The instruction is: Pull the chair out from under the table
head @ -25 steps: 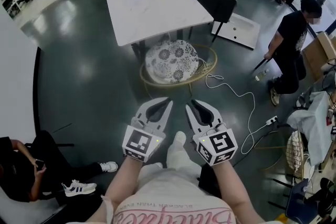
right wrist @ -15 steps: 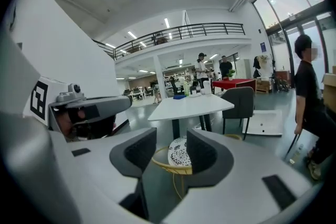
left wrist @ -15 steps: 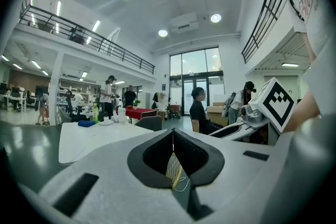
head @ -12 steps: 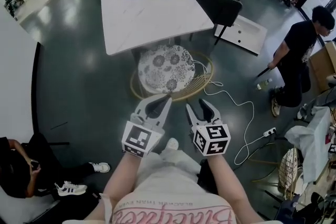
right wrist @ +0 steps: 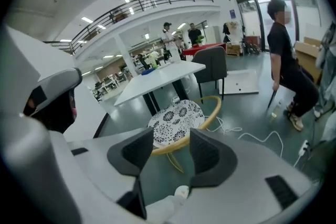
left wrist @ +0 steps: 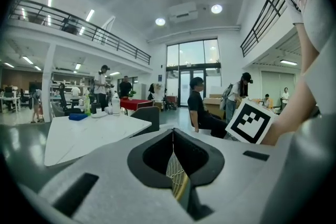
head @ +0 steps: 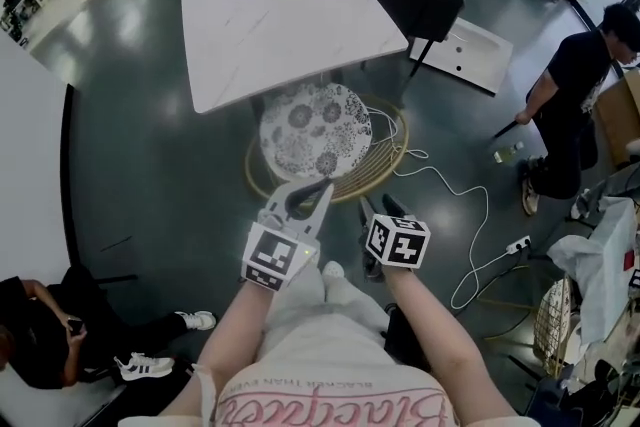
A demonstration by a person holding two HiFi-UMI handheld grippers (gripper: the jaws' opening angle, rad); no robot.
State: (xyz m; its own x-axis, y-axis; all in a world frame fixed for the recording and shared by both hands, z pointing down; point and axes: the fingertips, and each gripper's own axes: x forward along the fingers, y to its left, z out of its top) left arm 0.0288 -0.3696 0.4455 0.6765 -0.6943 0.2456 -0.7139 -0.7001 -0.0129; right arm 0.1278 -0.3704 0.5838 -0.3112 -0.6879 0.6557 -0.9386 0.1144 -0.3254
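Note:
The chair has a round flower-patterned cushion (head: 310, 127) in a yellow rattan frame (head: 385, 165). Its far part is tucked under the white table (head: 290, 25). My left gripper (head: 320, 187) is shut and empty, with its tips over the chair's near rim. In the left gripper view its jaws (left wrist: 172, 165) meet, and rattan shows through the slit. My right gripper (head: 378, 207) points down just short of the rim, and its jaws are opening. In the right gripper view this gripper (right wrist: 170, 147) has nothing between its jaws, and the cushion (right wrist: 176, 120) and frame (right wrist: 212, 110) lie beyond them.
A dark chair (head: 425, 10) stands at the table's right side, with a white slab (head: 460, 55) on the floor beside it. A white cable (head: 470, 205) runs from the rattan chair to a power strip (head: 518, 243). One person (head: 570, 95) stands at the right and another (head: 40, 335) sits at the lower left.
Both grippers have moved forward to the chair's near rim. The right gripper has rolled and tipped downward, and its jaws have opened. The left gripper stays shut.

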